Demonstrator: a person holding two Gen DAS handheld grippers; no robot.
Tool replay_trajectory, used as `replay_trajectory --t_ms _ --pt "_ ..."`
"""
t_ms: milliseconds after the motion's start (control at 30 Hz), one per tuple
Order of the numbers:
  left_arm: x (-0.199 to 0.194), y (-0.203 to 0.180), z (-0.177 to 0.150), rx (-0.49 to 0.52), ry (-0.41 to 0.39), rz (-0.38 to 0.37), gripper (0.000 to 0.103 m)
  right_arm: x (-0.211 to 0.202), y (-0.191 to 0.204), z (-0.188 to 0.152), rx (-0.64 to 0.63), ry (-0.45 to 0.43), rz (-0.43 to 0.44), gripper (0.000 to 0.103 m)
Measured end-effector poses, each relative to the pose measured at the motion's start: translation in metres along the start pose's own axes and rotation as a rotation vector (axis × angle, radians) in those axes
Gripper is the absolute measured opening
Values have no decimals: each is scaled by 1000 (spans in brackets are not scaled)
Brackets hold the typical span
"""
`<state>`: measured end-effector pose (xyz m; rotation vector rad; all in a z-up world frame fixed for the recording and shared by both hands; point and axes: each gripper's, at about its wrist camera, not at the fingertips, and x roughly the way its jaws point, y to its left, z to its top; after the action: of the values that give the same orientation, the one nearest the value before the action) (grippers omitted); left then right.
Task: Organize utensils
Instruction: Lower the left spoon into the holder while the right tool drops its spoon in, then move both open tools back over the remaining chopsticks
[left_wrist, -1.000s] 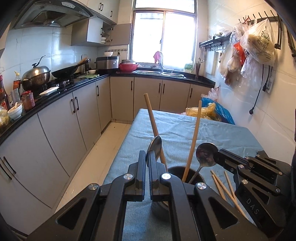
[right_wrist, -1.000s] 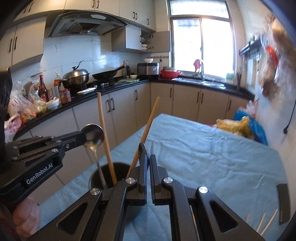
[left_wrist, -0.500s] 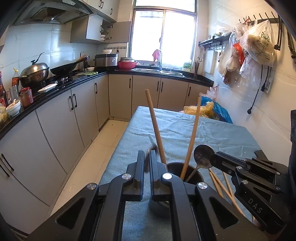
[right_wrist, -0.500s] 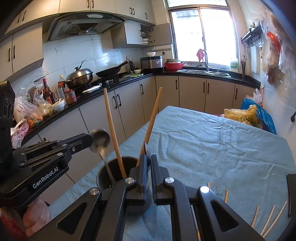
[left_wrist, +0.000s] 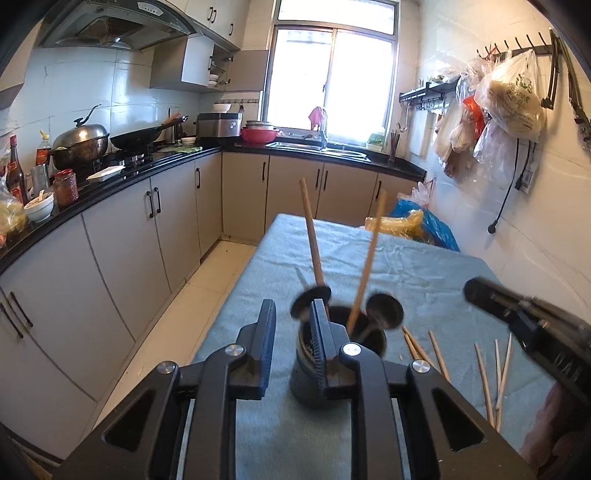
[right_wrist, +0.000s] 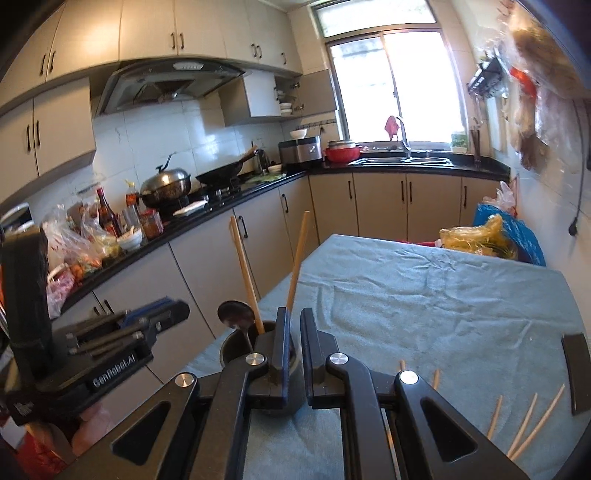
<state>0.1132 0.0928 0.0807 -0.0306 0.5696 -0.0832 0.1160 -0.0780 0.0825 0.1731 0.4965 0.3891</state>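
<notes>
Broadly, item one: a table (left_wrist: 424, 280) under a blue-grey cloth fills the lower centre and right of both views, running away toward the window. Item two: the left gripper (left_wrist: 291, 332), bottom centre of its own view, jaws just opening to a narrow gap with nothing between them. Item three: the right gripper (right_wrist: 293, 339), bottom centre of its view, jaws all but closed and empty; it shows again blurred at the right edge of the left view. Item four: a dark round cup (left_wrist: 321, 369) standing on the cloth directly ahead of the left gripper and partly behind its right finger; in the right view it sits just left of centre. Contents: two wooden sticks leaning apart in a V and two metal spoons (left_wrist: 384, 312), bowls up. Item five: loose chopsticks (left_wrist: 487, 380) on the cloth at lower right, lying right of the cup, long axes running roughly away from the camera. Judgement: these remain to be collected; the right gripper appears nearer them, and a pinch across their width would suit.
</notes>
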Motion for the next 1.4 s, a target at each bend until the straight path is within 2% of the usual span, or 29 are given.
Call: replay_trajectory --t_ms 267,533,667,967,1133,1400 --pt "-9 -30 -29 21 62 -28 23 -38 -27 -25 81 19 -53 7" --pt "-24 -66 -45 95 46 -21 33 -81 -59 -45 163 20 -102 7" --pt "-24 -84 -49 138 51 -25 34 -98 -74 -52 195 13 -119 7" --pt "-17 -104 -56 193 77 -24 36 -110 -112 -64 301 9 -144 12" --pt "-12 -110 -59 216 87 -22 41 -117 -128 -70 345 12 -163 13" --pt "3 -117 -66 241 172 -47 41 -135 -179 -80 467 34 -246 19"
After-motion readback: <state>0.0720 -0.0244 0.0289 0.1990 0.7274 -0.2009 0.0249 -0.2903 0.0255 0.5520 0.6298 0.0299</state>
